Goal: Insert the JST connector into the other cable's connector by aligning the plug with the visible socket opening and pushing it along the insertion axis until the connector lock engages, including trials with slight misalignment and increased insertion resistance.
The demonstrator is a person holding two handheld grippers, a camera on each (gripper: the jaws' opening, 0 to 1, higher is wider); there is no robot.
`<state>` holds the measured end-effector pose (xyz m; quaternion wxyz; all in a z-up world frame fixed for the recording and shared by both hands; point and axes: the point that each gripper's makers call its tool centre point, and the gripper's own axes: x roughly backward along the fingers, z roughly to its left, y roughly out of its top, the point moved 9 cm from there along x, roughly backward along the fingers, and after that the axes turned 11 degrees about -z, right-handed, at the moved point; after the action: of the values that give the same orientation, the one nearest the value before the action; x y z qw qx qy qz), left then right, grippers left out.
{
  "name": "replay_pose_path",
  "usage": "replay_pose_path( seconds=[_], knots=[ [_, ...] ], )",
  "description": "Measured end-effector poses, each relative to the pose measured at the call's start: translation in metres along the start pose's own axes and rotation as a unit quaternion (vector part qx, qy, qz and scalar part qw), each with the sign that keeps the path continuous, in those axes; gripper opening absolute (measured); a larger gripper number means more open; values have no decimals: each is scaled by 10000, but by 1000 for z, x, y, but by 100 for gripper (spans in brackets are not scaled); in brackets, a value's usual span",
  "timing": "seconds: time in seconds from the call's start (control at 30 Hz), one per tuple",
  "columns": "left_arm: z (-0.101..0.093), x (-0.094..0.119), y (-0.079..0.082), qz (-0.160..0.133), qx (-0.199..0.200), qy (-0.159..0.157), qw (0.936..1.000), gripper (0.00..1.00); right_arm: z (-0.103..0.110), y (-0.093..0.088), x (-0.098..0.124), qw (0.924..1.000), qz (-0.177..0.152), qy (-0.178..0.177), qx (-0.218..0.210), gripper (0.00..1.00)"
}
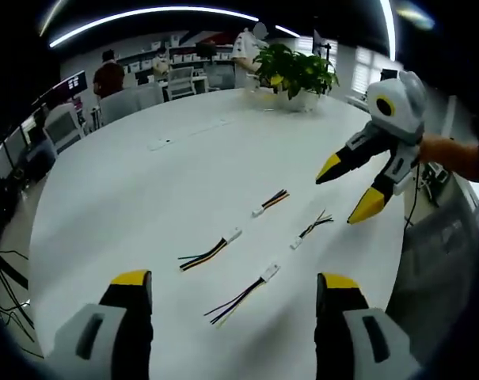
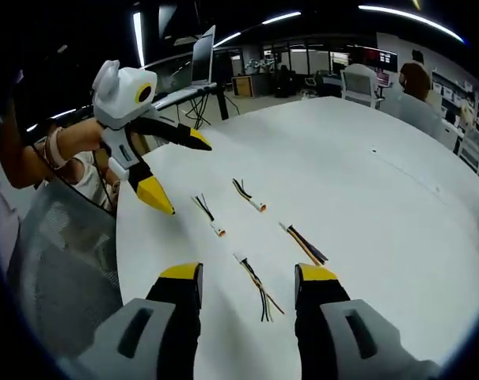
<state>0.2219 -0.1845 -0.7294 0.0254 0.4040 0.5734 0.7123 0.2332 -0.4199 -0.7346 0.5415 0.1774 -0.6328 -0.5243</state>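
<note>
1. Left gripper view, bottom of frame: left gripper [image 1: 235,286], grey bodied with yellow-tipped black jaws, held wide apart and gripping nothing, above a large white oval table [image 1: 128,190].
2. Just beyond those jaws, lower centre: a short multicoloured wire lead with a white JST connector [image 1: 241,296], lying flat, plug end toward upper right.
3. Left of centre: a second lead with yellow, black and green wires and a white connector [image 1: 210,252].
4. Centre: a third, shorter lead with red and yellow wires and a white plug [image 1: 269,202].
5. Right of centre: a fourth thin dark lead with a small white connector [image 1: 310,230]. All four apart from one another, none joined.
6. Right side of frame: right gripper [image 1: 347,194], white and grey with yellow tips, jaws spread and empty, hovering above the table near its edge; an orange sleeve behind it.
7. Top centre: a leafy green potted plant [image 1: 296,73] at the far end of the table; office chairs and people further back.
8. Right gripper view: same four leads between its own open jaws [image 2: 245,279] at the bottom and the left gripper at upper left.
</note>
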Motion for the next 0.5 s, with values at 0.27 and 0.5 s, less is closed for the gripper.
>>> replay_pose_path(
  seconds=[0.27, 0.5],
  knots=[
    [3, -5, -7, 23, -38, -49, 10000, 83, -1, 0, -5, 9999, 28, 68, 106, 43],
    [2, -12, -14, 17, -214, -271, 9994, 79, -8, -5, -15, 9996, 83, 112, 260, 40]
  ],
)
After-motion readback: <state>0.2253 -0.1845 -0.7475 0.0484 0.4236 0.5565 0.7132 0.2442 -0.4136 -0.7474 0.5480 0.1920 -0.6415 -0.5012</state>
